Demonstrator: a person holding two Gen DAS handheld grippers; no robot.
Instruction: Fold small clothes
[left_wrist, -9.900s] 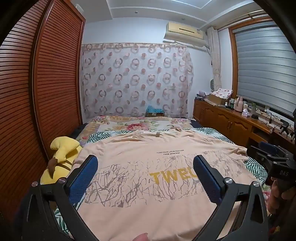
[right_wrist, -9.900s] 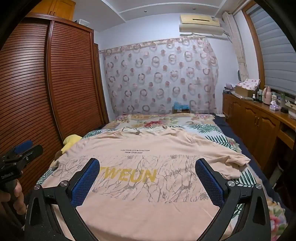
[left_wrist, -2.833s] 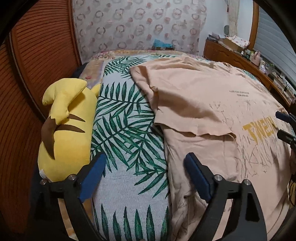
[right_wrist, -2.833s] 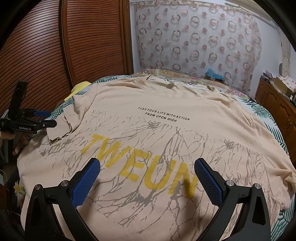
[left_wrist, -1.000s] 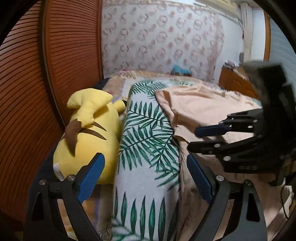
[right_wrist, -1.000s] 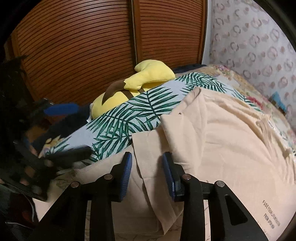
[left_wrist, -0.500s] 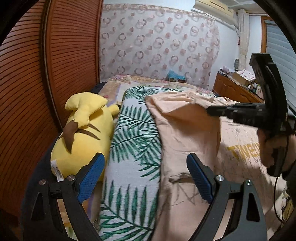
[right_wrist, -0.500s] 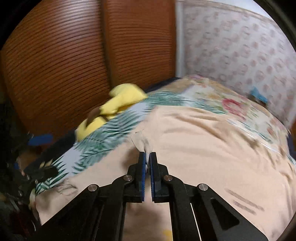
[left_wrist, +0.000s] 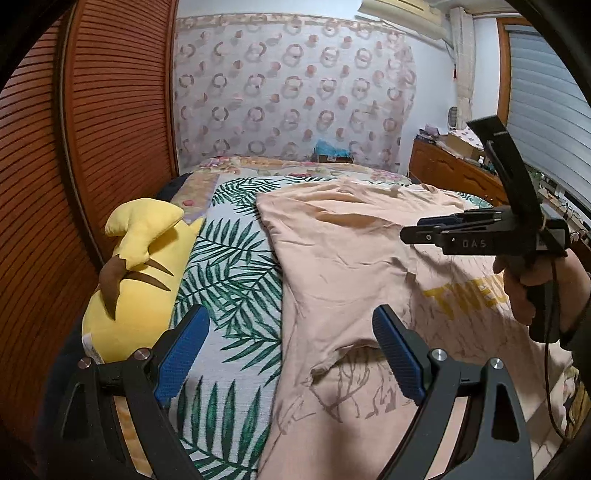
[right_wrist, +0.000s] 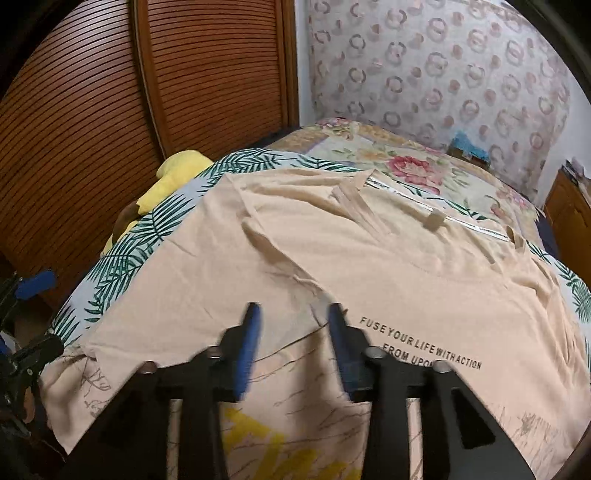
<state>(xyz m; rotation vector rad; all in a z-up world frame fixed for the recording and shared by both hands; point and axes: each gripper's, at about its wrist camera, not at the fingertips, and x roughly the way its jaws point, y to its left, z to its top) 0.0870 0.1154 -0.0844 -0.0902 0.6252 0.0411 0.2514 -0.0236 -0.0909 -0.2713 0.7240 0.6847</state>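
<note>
A peach T-shirt (left_wrist: 343, 258) with yellow letters and black text lies spread on the bed; it also shows in the right wrist view (right_wrist: 369, 266). Its left sleeve is folded inward over the chest (right_wrist: 229, 280). My left gripper (left_wrist: 291, 347) is open and empty above the shirt's lower left edge. My right gripper (right_wrist: 293, 332) is open with a moderate gap, holding nothing, just above the folded sleeve's edge. It also shows from the side in the left wrist view (left_wrist: 480, 232), held by a hand.
A yellow plush toy (left_wrist: 136, 273) lies along the bed's left side by the brown louvered wardrobe doors (right_wrist: 110, 92). A leaf-print cover (left_wrist: 229, 280) lies under the shirt. A wooden dresser (left_wrist: 454, 173) stands at the right.
My right gripper, shut on the sleeve half a second ago, has opened and let the sleeve drop onto the shirt. The left gripper has stayed open, shifting slightly.
</note>
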